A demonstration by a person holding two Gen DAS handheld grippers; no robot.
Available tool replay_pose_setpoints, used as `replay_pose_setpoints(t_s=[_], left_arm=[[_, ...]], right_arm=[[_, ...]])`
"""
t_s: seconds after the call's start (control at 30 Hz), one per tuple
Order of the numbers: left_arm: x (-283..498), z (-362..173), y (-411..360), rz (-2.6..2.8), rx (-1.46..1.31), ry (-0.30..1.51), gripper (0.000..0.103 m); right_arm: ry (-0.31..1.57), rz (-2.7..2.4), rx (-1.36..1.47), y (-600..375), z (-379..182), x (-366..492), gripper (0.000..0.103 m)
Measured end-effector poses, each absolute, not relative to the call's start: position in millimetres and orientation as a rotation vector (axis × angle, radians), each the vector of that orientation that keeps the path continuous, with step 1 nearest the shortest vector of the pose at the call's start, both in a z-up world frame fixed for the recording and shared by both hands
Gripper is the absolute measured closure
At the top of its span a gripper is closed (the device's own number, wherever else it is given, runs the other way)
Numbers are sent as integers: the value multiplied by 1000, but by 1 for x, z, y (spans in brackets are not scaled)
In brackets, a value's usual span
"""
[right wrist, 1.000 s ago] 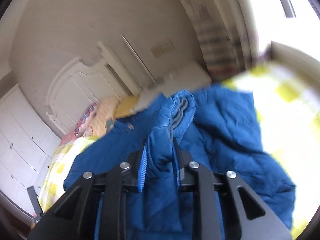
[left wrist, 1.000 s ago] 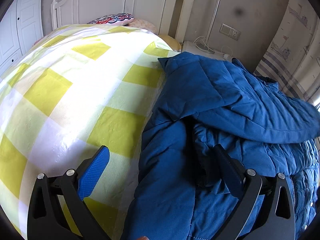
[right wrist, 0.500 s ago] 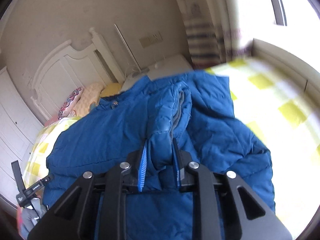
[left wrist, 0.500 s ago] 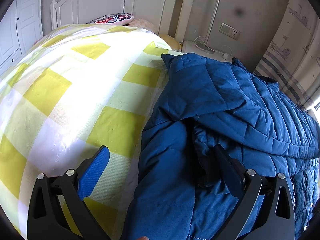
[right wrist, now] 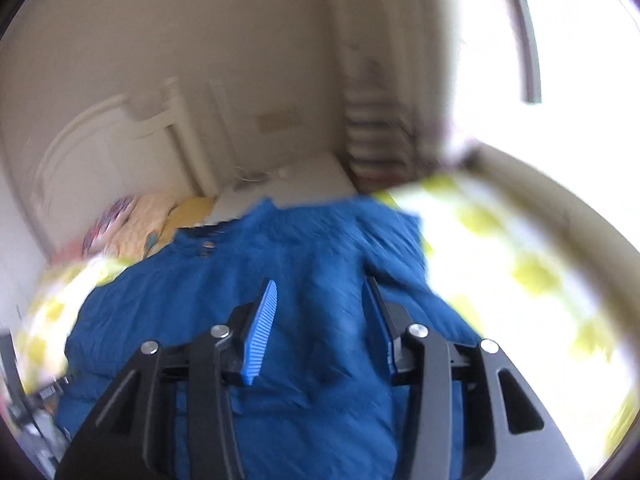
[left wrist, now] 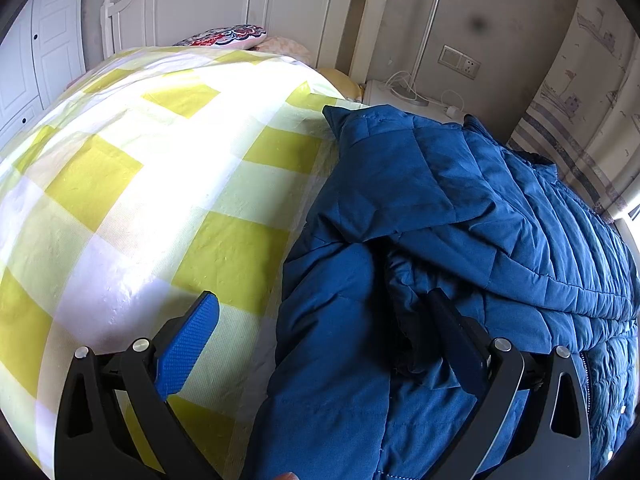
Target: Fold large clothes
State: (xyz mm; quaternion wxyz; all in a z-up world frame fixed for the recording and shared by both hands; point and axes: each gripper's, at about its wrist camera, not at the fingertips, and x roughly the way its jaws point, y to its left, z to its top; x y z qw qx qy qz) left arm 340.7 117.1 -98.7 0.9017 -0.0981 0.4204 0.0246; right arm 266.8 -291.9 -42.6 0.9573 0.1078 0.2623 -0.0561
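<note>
Through the left wrist view we look across a bed covered by a yellow-and-white checked quilt [left wrist: 152,184], brightly lit and swelling up on the left, with a blue quilted down jacket [left wrist: 472,240] lying on its right half and reaching the near edge. Our left gripper [left wrist: 324,344] has its jaws spread wide: the left finger with its blue ribbed pad [left wrist: 188,352] hovers over the quilt, while the right finger is pushed into a dark fold of the jacket, so the jacket's edge lies between them but nothing is pinched. At the far end stands a white panelled headboard [left wrist: 248,8], with a patterned pillow [left wrist: 224,36] against it. To the right of the bed sits a white bedside table [left wrist: 396,96] carrying a thin lamp stem [left wrist: 426,44] and a white cable; a wall socket [left wrist: 460,62] is set into the beige wall beyond it, a striped curtain [left wrist: 572,112] hangs at far right, and white wardrobe doors [left wrist: 28,52] stand at far left. The right wrist view is heavily blurred. Here the jacket [right wrist: 312,280] spreads flat over the middle of the bed, the checked quilt [right wrist: 520,264] glaring on the right under a bright window [right wrist: 580,60]. Our right gripper [right wrist: 320,292] is parted well apart above the jacket and holds nothing. The headboard [right wrist: 120,140] and pillows show far left.
</note>
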Motion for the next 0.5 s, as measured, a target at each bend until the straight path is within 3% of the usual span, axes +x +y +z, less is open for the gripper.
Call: replay_pose_setpoints(t_s=[0.17, 0.2, 0.3, 0.5], left_arm=[[341, -98, 117, 51, -203, 868, 4], [341, -98, 117, 52, -203, 867, 4], [338, -95, 116, 67, -188, 846, 4], [299, -24, 90, 73, -141, 544, 4]], right_arm=[[642, -95, 17, -257, -66, 317, 54], [728, -108, 9, -257, -86, 329, 53], [745, -79, 32, -263, -99, 336, 52], [758, -85, 12, -266, -96, 346, 50]])
